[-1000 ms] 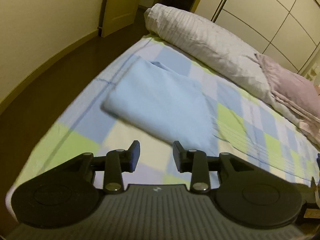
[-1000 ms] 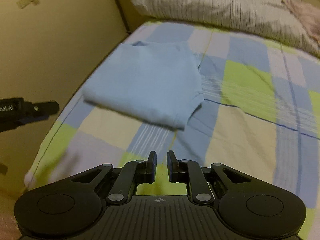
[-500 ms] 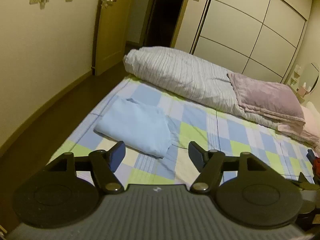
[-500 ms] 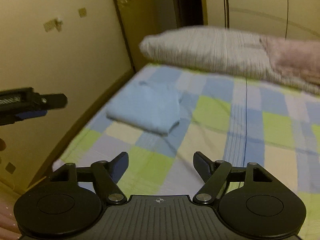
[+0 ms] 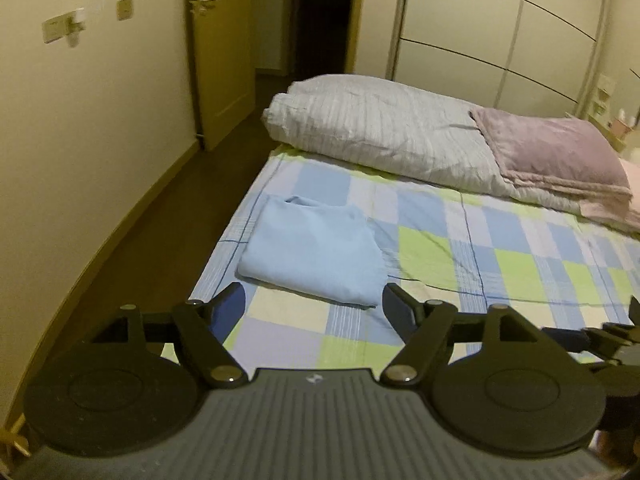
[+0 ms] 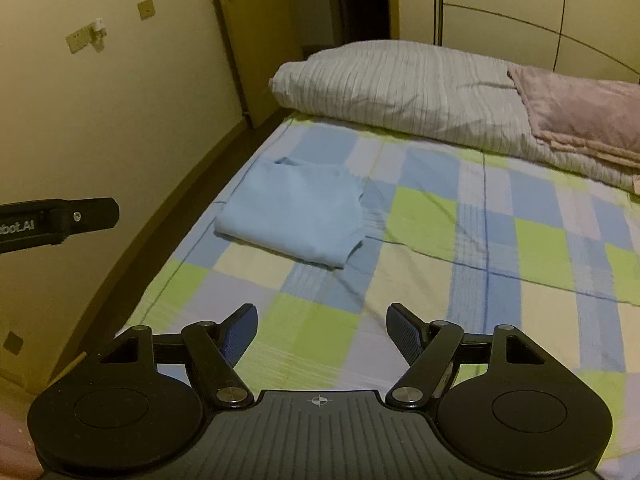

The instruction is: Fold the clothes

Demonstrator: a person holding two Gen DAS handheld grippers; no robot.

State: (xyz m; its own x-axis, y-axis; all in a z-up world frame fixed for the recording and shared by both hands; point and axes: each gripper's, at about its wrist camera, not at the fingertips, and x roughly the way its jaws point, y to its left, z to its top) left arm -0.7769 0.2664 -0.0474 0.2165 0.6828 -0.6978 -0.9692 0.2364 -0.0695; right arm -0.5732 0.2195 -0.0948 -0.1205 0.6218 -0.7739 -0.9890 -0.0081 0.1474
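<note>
A light blue garment [image 5: 316,248] lies folded into a flat rectangle near the left edge of the checked bed sheet [image 5: 500,248]. In the right wrist view the same folded garment [image 6: 292,216] sits left of centre, well ahead of the fingers. My left gripper [image 5: 314,306] is open and empty, held back above the bed's near edge, just short of the garment. My right gripper [image 6: 322,328] is open too, with nothing between its fingers, hovering over the sheet [image 6: 500,240]. A part of the left gripper [image 6: 60,220] shows at the left of the right wrist view.
A rolled striped duvet [image 5: 380,128] and a mauve blanket [image 5: 552,152] lie across the far end of the bed. Dark floor [image 5: 160,240] and a wall run along the left side, with a door [image 5: 220,48] and wardrobe [image 5: 500,40] behind.
Both grippers went from nearly shut to wide open and pulled back and up from the folded garment, which now looks smaller and farther away. The garment stayed in place.
</note>
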